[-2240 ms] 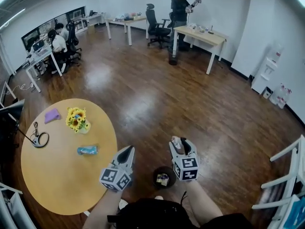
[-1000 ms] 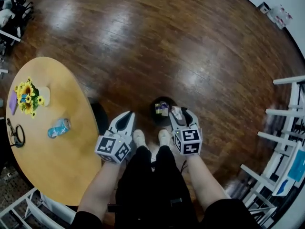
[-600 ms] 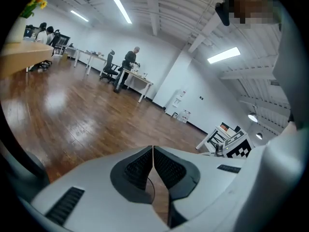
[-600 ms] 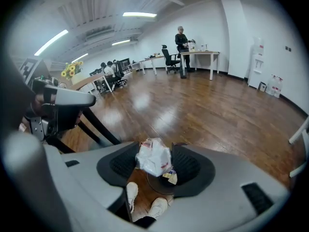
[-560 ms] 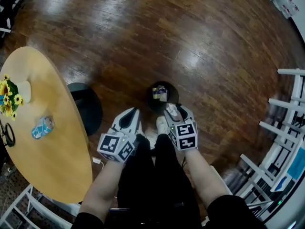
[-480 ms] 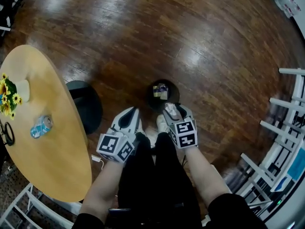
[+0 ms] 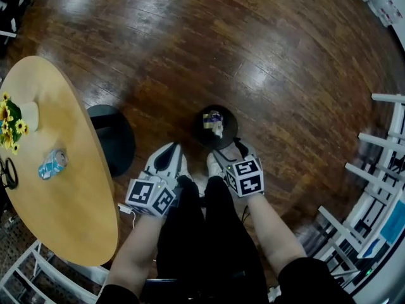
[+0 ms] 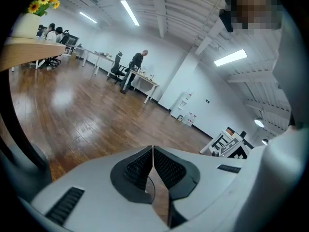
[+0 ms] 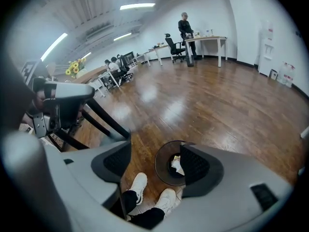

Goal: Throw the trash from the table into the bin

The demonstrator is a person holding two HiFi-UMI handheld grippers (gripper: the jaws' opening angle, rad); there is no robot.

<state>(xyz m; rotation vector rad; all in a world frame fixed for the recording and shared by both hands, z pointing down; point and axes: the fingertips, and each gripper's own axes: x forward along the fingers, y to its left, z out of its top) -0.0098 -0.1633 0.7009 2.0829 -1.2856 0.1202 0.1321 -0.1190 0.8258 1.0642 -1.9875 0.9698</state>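
Note:
The black round bin (image 7: 199, 132) stands on the wood floor just ahead of the person's shoes (image 9: 138, 184). Crumpled white trash (image 7: 214, 123) lies inside it, beside a purple-and-yellow wrapper. My right gripper (image 7: 229, 149) hangs over the bin's near rim, pointing steeply down. Its jaws are opening and nothing is between them. In the right gripper view the bin (image 9: 161, 166) and the white trash (image 9: 176, 165) show between the spread pads of this gripper (image 9: 154, 161). My left gripper (image 7: 172, 151) is shut and empty, left of the bin. A blue can (image 7: 52, 163) lies on the round yellow table (image 7: 69, 201).
The table's black base (image 7: 112, 138) sits on the floor left of the bin. Sunflowers in a vase (image 7: 11, 120) stand at the table's far edge. White racks (image 7: 380, 170) line the right side. Far off, desks and people fill the back of the room (image 8: 137, 64).
My right gripper sank toward the bin and let go of the crumpled trash, which now lies inside. Its jaws spread wide. The left gripper sank slightly and stayed shut.

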